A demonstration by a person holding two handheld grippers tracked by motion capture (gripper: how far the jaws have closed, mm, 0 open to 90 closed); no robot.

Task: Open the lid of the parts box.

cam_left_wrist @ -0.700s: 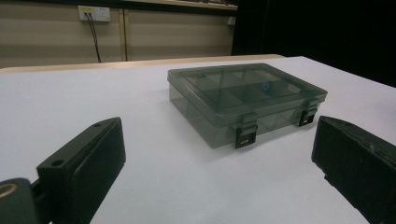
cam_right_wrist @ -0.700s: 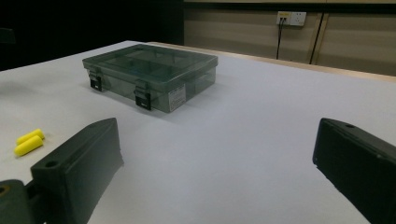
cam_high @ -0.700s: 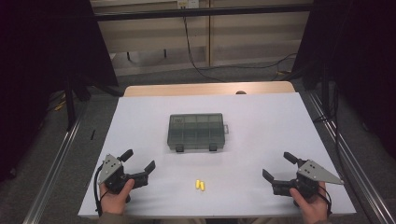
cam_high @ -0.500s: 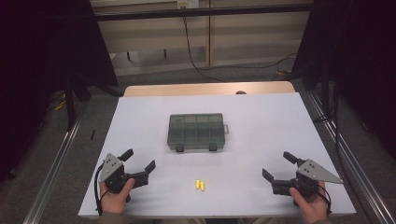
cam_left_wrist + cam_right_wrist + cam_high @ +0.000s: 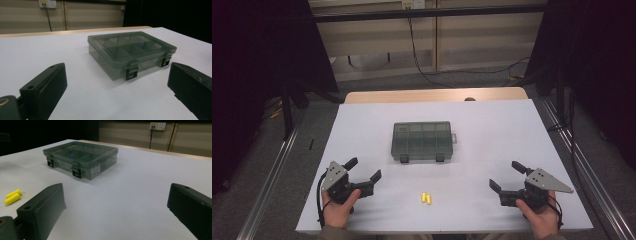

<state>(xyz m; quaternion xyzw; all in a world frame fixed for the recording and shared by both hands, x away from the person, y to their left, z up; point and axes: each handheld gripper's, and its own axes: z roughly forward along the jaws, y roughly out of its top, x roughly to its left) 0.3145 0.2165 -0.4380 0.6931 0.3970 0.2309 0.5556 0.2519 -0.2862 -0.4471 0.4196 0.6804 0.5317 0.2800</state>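
A smoky transparent compartment box (image 5: 422,141) with its lid closed and two black latches on its near side sits at the table's middle; it also shows as the box (image 5: 130,51) and the box (image 5: 81,157). Two yellow earplugs (image 5: 426,198) lie side by side nearer the front edge, seen as earplugs (image 5: 12,196) at the left of the right gripper view. My left gripper (image 5: 363,168) rests open at the front left with nothing between its jaws. At the front right my right gripper (image 5: 508,175) stands open and empty too.
The white table top (image 5: 492,130) ends in a wooden strip at the far edge. Metal rails run along both sides of the table. Cables and a wall socket (image 5: 412,4) lie beyond, with dark curtains left and right.
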